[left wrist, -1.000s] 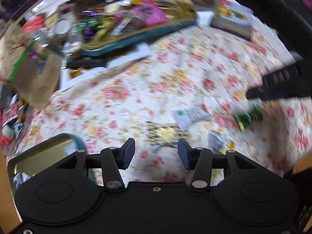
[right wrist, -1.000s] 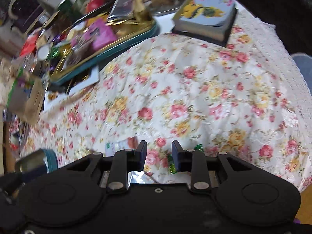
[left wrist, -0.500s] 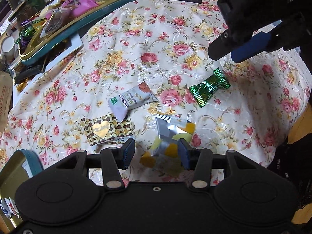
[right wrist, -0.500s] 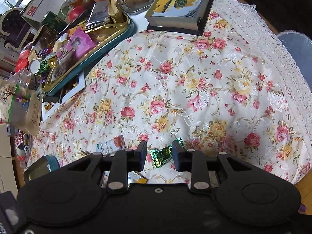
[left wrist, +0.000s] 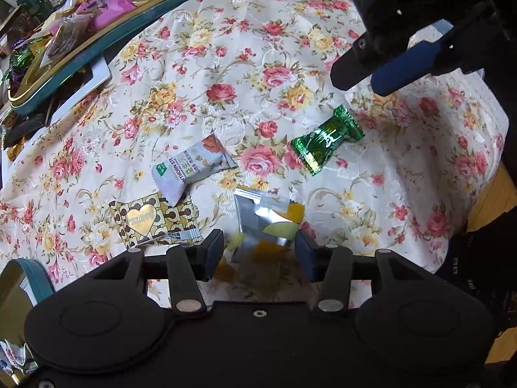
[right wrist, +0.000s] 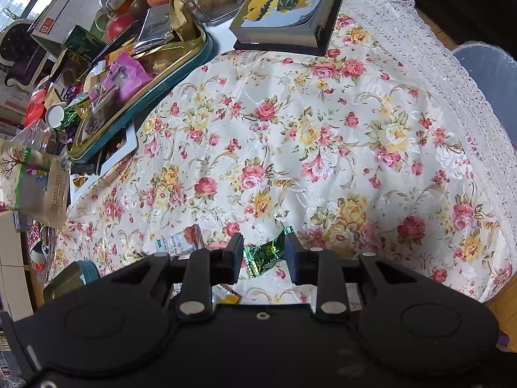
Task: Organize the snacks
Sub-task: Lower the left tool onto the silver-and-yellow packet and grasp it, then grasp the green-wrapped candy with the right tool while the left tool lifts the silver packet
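Observation:
Several snacks lie on the floral tablecloth: a green candy point(left wrist: 326, 140), a white bar packet point(left wrist: 190, 169), a gold heart-print packet point(left wrist: 152, 221) and a silver-yellow packet point(left wrist: 268, 223). My left gripper point(left wrist: 258, 253) is open, its fingers on either side of the silver-yellow packet, just above it. My right gripper point(right wrist: 263, 257) is open above the green candy point(right wrist: 266, 253); it also shows in the left wrist view point(left wrist: 384, 76), hovering over that candy. The white packet point(right wrist: 181, 241) lies left of it.
A teal-rimmed gold tray point(right wrist: 181, 61) full of snacks stands at the back left, with clutter beyond it. A thick book point(right wrist: 287, 13) lies at the back. A teal tin point(left wrist: 19, 274) sits at the near left. The table edge drops off on the right.
Both grippers have come down and closer to the snacks. The left one now straddles the silver-yellow packet; the right one has moved over the green candy.

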